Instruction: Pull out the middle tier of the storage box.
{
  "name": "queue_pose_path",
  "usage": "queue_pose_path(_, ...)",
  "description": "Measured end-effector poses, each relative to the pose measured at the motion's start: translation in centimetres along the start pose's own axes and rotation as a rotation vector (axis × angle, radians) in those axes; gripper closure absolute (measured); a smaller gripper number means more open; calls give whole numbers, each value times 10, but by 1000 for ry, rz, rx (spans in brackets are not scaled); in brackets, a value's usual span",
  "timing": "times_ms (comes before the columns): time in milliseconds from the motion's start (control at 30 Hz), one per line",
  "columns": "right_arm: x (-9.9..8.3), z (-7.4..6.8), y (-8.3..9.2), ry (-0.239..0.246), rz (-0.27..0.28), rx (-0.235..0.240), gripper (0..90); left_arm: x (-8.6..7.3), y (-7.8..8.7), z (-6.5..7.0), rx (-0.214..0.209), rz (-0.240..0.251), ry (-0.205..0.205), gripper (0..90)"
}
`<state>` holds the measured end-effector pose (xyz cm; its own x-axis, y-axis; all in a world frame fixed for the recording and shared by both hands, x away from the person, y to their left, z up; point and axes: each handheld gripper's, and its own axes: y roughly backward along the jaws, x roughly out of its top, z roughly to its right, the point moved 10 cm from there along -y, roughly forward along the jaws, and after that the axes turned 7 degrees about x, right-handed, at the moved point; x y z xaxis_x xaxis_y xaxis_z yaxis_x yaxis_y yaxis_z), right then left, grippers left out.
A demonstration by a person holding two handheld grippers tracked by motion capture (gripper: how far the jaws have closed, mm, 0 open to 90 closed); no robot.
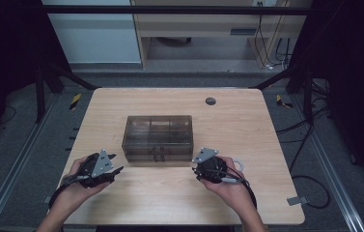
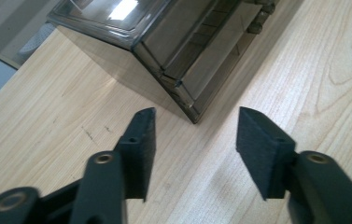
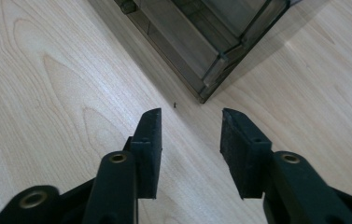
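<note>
No readable text, labels, brands or numbers anywhere. Only sign-like marks: yellow-black hazard tape strips on the floor, one at left of centre [image 1: 75, 100] and one at right of centre [image 1: 280, 100] of the high view, beside the table's far corners.

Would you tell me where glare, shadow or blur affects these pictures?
High view: dim, dark at the sides, the smoky box murky. Left gripper view: white glare on the box lid, shadow on the table beside it. Right gripper view: evenly lit; near jaw bases soft.
</note>
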<state>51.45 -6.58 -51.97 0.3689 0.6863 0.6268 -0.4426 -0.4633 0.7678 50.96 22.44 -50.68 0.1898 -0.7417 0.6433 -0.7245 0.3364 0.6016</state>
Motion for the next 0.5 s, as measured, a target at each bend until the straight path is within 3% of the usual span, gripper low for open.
queue_pose_path(267, 8, 8, 1, 65, -37, 25, 710, -2, -3, 1, -33, -14, 20, 547)
queue_pose_path(500, 14, 9, -12, 69, -26, 46, 736, 1, -8, 3, -54, -17, 20, 587)
